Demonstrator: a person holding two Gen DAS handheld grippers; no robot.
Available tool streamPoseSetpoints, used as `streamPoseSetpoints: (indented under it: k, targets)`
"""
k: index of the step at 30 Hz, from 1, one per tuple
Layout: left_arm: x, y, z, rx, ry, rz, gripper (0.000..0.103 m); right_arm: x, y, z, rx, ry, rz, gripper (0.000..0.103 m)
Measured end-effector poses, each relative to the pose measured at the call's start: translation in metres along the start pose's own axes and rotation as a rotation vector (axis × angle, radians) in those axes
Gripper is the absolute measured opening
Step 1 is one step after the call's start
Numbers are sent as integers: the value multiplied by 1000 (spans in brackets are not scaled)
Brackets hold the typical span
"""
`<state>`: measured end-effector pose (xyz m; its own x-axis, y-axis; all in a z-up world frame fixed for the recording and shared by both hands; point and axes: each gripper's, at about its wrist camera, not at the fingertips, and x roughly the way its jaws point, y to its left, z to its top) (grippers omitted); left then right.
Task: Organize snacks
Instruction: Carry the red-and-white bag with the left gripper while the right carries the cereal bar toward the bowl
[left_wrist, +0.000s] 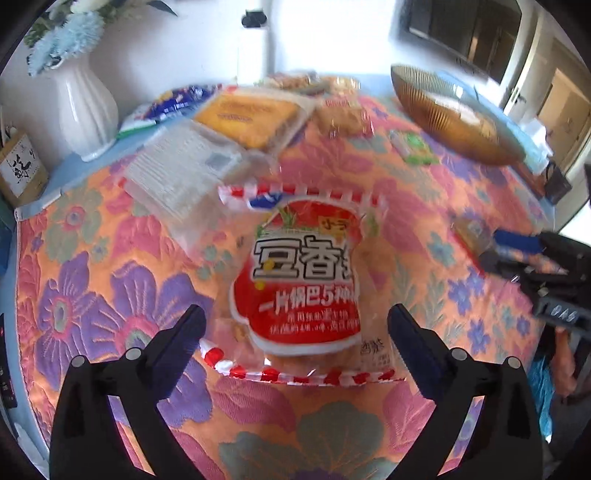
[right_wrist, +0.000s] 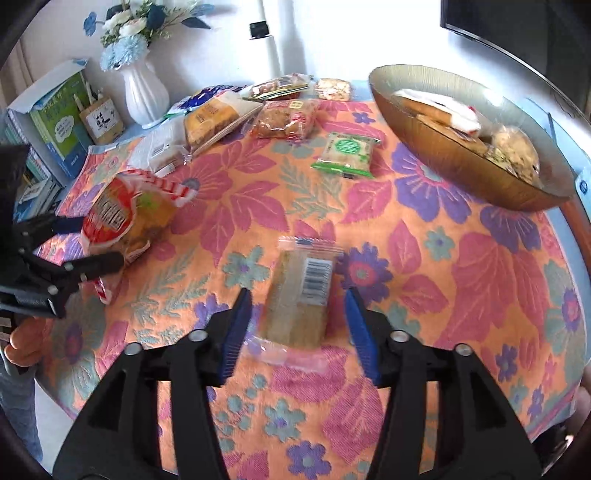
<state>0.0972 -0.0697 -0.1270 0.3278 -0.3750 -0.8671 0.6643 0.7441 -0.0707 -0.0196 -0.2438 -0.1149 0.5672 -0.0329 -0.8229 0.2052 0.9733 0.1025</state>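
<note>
A red and white snack bag (left_wrist: 303, 280) with printed characters lies on the flowered tablecloth (left_wrist: 110, 295) between the wide jaws of my left gripper (left_wrist: 295, 325); the pads do not press it. In the right wrist view the same bag (right_wrist: 122, 218) sits at the left with the left gripper (right_wrist: 98, 242) around it. A tan bar in a clear wrapper (right_wrist: 299, 302) lies flat between the blue pads of my right gripper (right_wrist: 297, 295), with a gap on each side. The right gripper (left_wrist: 498, 249) also shows at the right of the left wrist view.
A ribbed amber glass bowl (right_wrist: 461, 162) holding several snacks stands at the back right. A green packet (right_wrist: 347, 153), an orange cake packet (right_wrist: 210, 120) and other snacks lie along the back. A white vase (right_wrist: 144, 92) and books (right_wrist: 55, 118) stand at the back left.
</note>
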Motion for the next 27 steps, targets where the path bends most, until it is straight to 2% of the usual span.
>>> streamPoseSetpoints:
  k: [1, 2, 5, 8, 11, 16, 20, 25, 27]
  targets:
    - [2, -1, 0, 0, 2, 8, 98, -1, -5, -2, 22, 5, 5, 70]
    - [4, -1, -1, -3, 3, 17, 98, -2, -9, -3, 47, 10, 16, 73]
    - [4, -3, -1, -2, -4, 22, 98, -8, -24, -5, 135, 19, 96, 75]
    - [8, -5, 0, -1, -10, 29, 98, -10, -30, -5, 201, 17, 159, 83]
    - [17, -1, 1, -34, -13, 21, 98, -3, -29, -3, 234, 25, 144, 83]
    - [16, -3, -3, -47, -71, 56, 97, 8, -19, -3, 218, 17, 43, 82]
    - [11, -1, -4, -54, -94, 54, 87, 11, -6, -3, 194, -4, -48, 56]
    - [3, 0, -5, -54, -136, 56, 84, 17, 11, -4, 94, -22, -147, 37]
    - [-2, -2, -5, -48, -158, 63, 84, 17, 18, -6, 39, -38, -186, 36]
